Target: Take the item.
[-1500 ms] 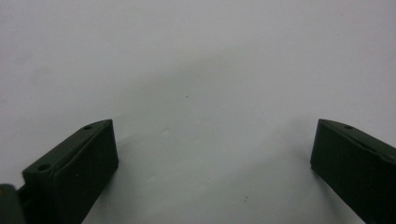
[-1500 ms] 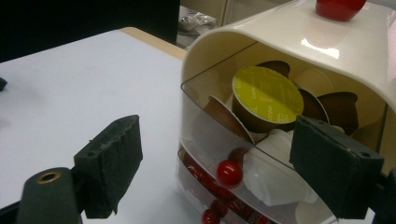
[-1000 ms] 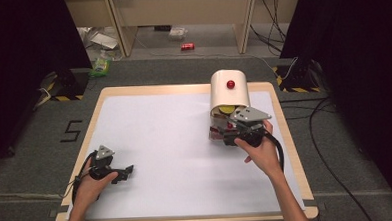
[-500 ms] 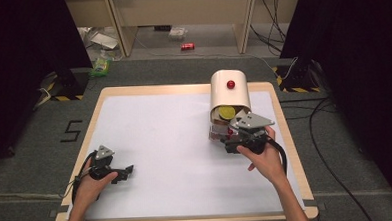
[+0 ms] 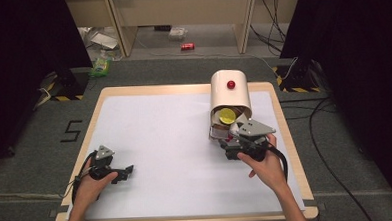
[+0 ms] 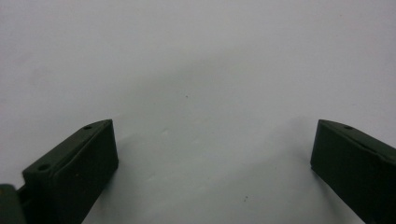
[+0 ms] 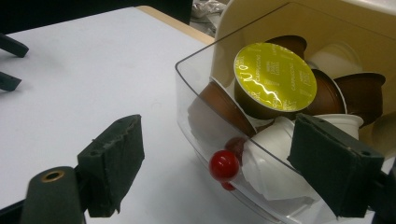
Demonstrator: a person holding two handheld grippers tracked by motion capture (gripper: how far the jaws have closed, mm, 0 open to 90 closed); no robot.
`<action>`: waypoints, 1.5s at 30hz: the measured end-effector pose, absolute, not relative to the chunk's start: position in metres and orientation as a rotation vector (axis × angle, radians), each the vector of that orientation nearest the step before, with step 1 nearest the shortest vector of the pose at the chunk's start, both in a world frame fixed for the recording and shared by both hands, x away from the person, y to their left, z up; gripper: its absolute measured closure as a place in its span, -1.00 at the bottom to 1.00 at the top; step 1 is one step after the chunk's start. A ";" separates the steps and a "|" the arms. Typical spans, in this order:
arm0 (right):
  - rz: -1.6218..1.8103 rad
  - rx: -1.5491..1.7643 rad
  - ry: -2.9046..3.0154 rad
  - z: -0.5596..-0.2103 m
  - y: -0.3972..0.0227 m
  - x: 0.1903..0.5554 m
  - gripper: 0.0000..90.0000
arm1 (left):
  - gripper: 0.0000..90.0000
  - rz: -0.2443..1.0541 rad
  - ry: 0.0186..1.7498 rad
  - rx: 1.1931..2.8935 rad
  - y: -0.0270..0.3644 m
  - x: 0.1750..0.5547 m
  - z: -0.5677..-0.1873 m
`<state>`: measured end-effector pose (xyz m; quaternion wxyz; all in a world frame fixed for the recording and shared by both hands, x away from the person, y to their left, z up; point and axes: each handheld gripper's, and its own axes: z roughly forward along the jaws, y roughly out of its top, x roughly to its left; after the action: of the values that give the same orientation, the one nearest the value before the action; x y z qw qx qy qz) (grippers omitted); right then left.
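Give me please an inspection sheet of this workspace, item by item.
Surface: white table top, wooden rim.
Job's things: cream dispenser with clear drawer pulled out, coffee capsules inside, one with a yellow lid; red knob on the drawer front.
Clutter: nothing seen on the table.
Grippers: left claw open, on bare table; right claw open, astride the knob.
Cables: black cables on the floor.
Surroundings: red can, litter on the floor behind the table.

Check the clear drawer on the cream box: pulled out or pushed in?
Pulled out. The clear drawer juts from the cream box, capsules exposed, right tool open at its red knob.
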<state>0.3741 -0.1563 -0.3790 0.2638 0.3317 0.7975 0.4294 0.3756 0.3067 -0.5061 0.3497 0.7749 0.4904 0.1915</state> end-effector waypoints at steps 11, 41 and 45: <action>1.151 0.872 2.177 -0.383 -0.156 0.358 -0.60 | -0.99 0.496 1.270 2.008 0.307 0.376 -0.506; 1.174 0.875 2.229 -0.391 -0.157 0.334 -0.59 | -0.99 0.497 1.271 2.008 0.306 0.376 -0.506; 1.211 0.876 2.194 -0.388 -0.158 0.333 -0.59 | -0.99 0.498 1.272 2.008 0.306 0.376 -0.506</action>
<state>0.3334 -0.1579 -0.3879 0.2410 0.3203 0.8020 0.4429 0.3756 0.3062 -0.5062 0.3492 0.7748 0.4907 0.1923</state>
